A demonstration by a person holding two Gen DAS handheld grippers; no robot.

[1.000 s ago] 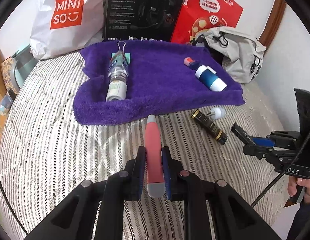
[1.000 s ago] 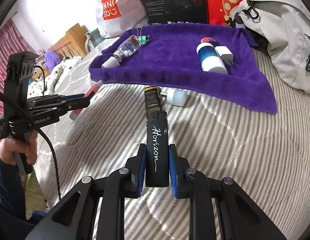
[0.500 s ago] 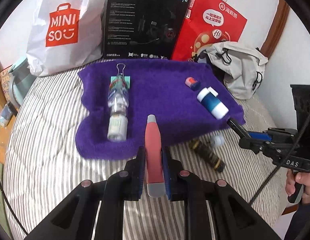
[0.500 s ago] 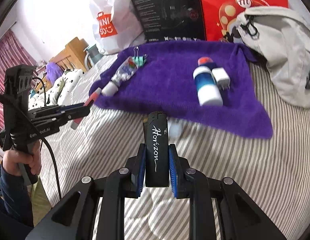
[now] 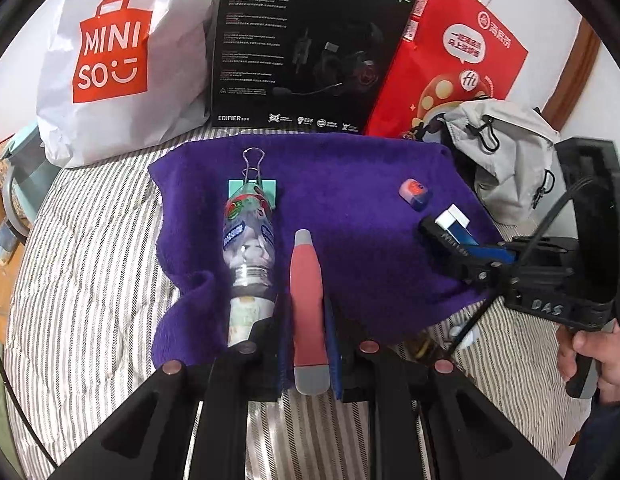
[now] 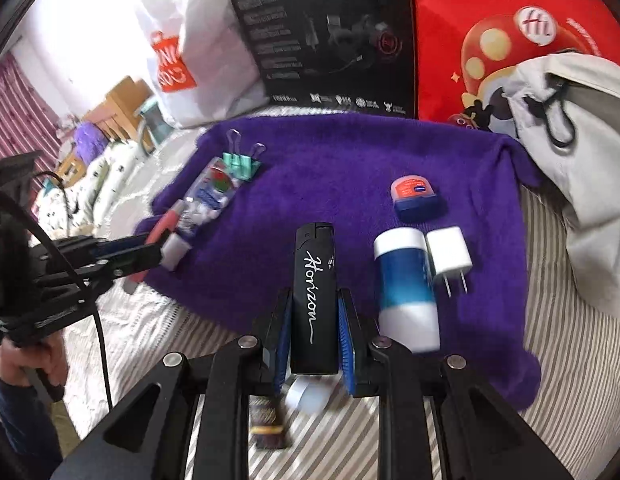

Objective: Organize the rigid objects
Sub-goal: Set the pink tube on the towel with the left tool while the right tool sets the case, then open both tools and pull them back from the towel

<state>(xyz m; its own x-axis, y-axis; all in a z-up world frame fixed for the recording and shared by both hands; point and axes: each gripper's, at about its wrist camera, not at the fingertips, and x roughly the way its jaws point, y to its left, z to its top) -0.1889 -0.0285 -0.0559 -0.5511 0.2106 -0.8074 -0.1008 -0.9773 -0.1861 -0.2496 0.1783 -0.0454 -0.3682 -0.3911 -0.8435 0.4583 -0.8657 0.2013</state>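
Note:
My left gripper [image 5: 305, 312] is shut on a red and grey pen-like tool [image 5: 305, 280], held over the near edge of the purple towel [image 5: 350, 208], just right of a clear bottle [image 5: 249, 248] with a teal binder clip [image 5: 253, 190] behind it. My right gripper [image 6: 314, 320] is shut on a black lighter [image 6: 314, 280] marked Horizon, over the towel's near edge, left of a blue and white bottle [image 6: 406, 280], a white charger plug [image 6: 450, 256] and a small red-lidded tin [image 6: 416, 196].
A Miniso bag [image 5: 109, 64], a black headset box [image 5: 301, 48], a red paper bag [image 5: 462, 60] and a grey pouch [image 5: 510, 152] line the back. A dark gold-banded tube [image 6: 269, 424] and a white cap [image 6: 305, 396] lie on the striped bedding [image 5: 81, 280] below my right gripper.
Both grippers have moved forward from above the striped bedding to over the purple towel's near edge, each still holding its object.

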